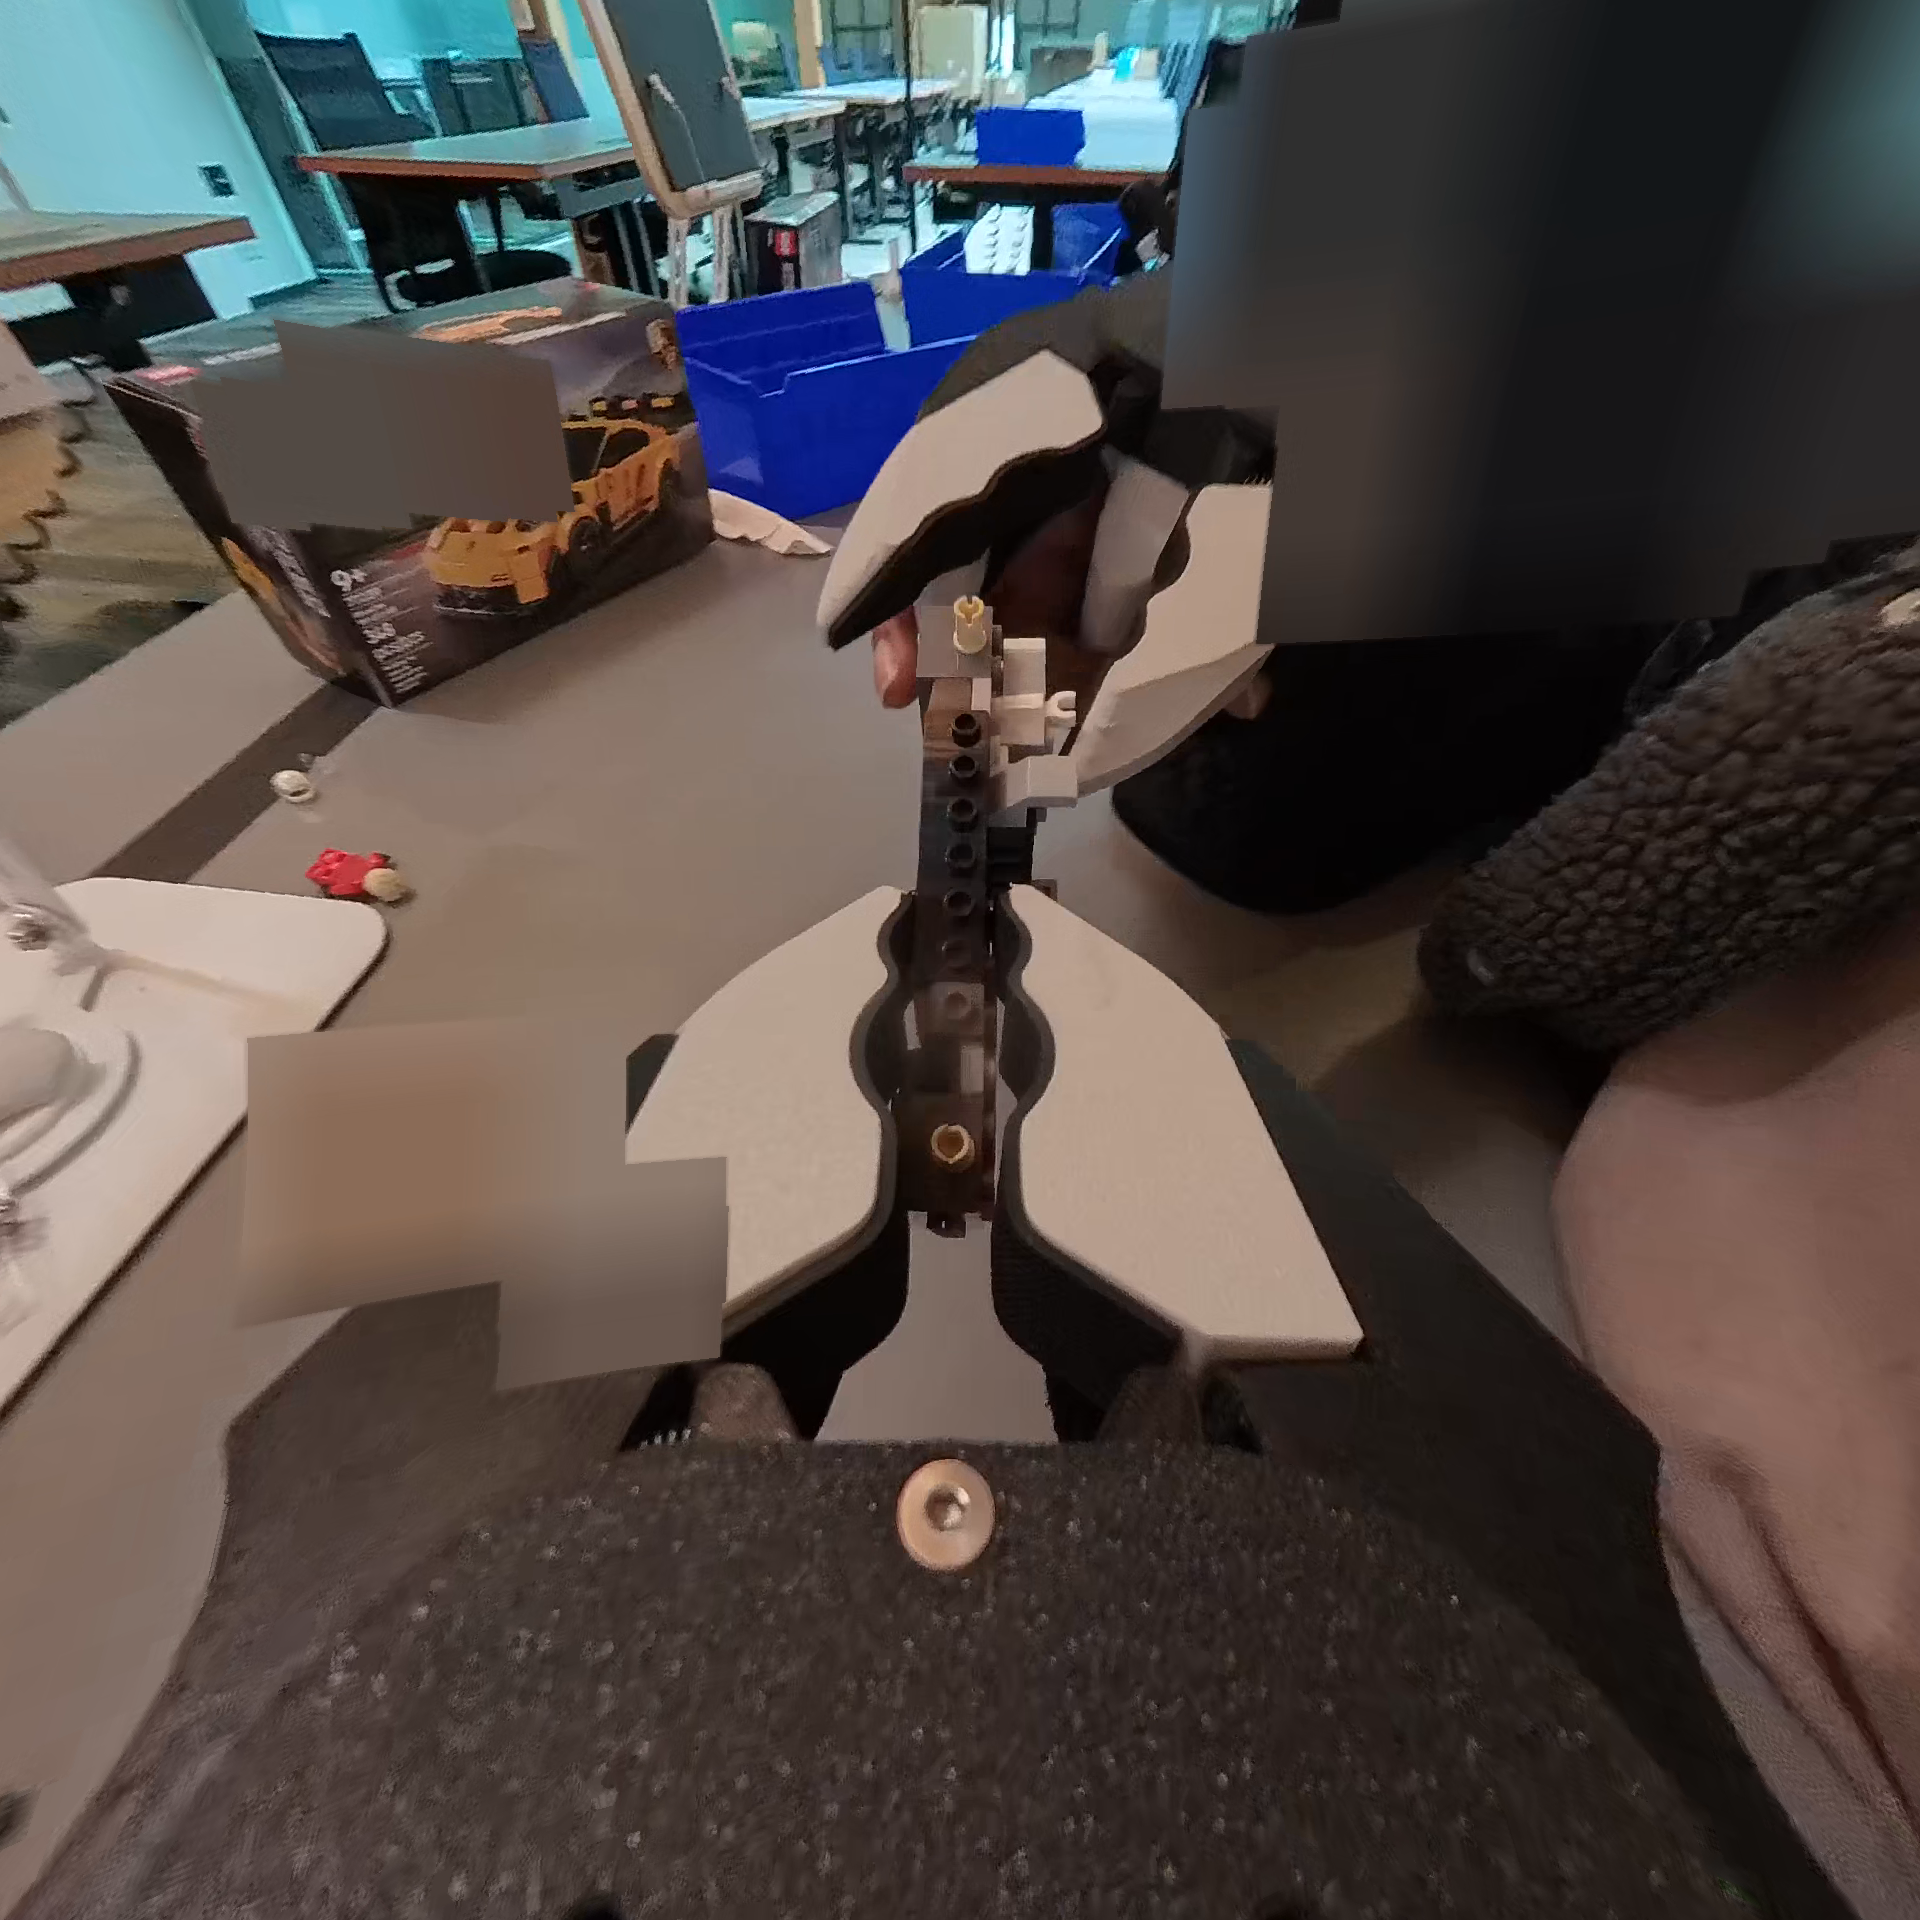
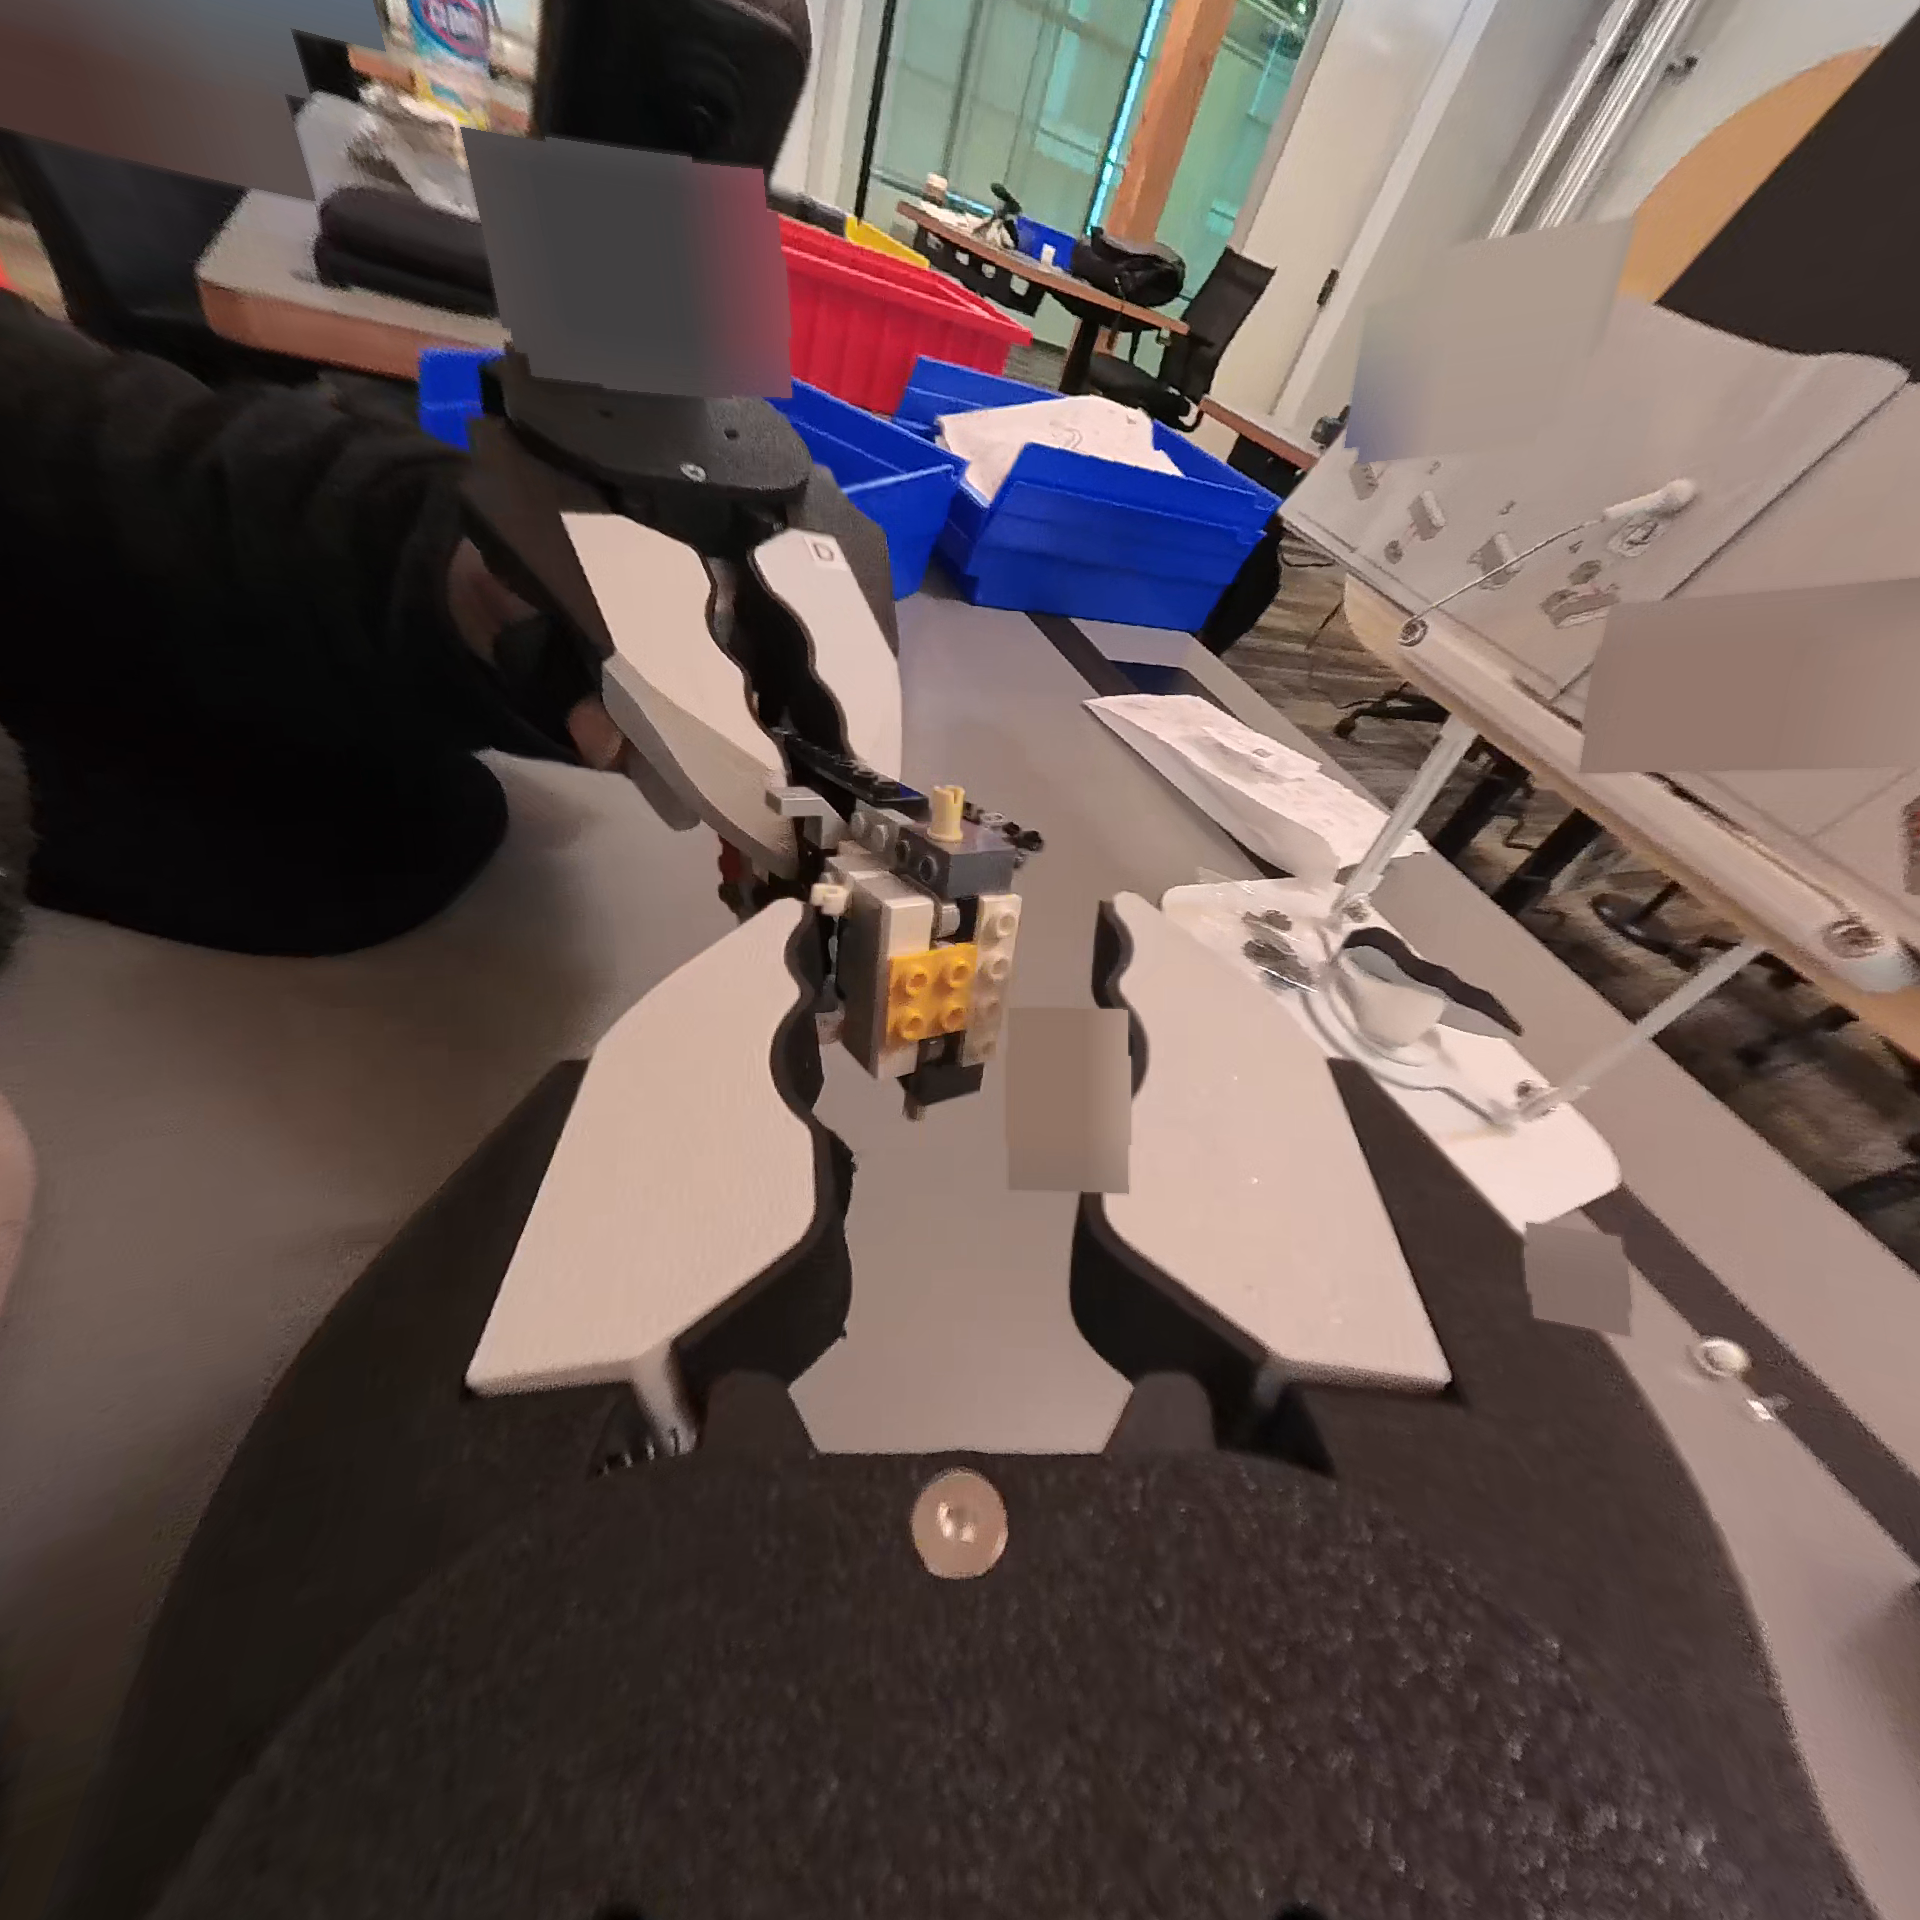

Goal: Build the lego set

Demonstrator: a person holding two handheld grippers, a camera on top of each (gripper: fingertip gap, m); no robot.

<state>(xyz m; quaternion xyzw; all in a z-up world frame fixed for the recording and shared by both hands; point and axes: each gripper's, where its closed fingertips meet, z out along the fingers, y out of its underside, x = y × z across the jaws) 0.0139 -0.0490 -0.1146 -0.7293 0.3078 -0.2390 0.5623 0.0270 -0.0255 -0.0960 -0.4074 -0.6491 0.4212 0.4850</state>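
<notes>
Left gripper [image 1: 948,1039] clenched on the lego assembly [image 1: 961,914], held above the grey table [image 1: 582,790], dark studded beam pinched lengthwise between both fingers. Right gripper [image 2: 956,987] released, jaws spread wide, fingertips flanking the assembly's far end without a firm grip. Seen only from the right wrist: yellow four-stud plate [image 2: 932,992] on the assembly's face; three blue bins [image 2: 1091,520], one red bin [image 2: 883,301] toward the far edge. Seen only from the left wrist: one lego box [image 1: 436,520] at the far left edge; red loose pieces [image 1: 348,871] beside a white board's [image 1: 239,935] corner. Bare tabletop between box and grippers.
</notes>
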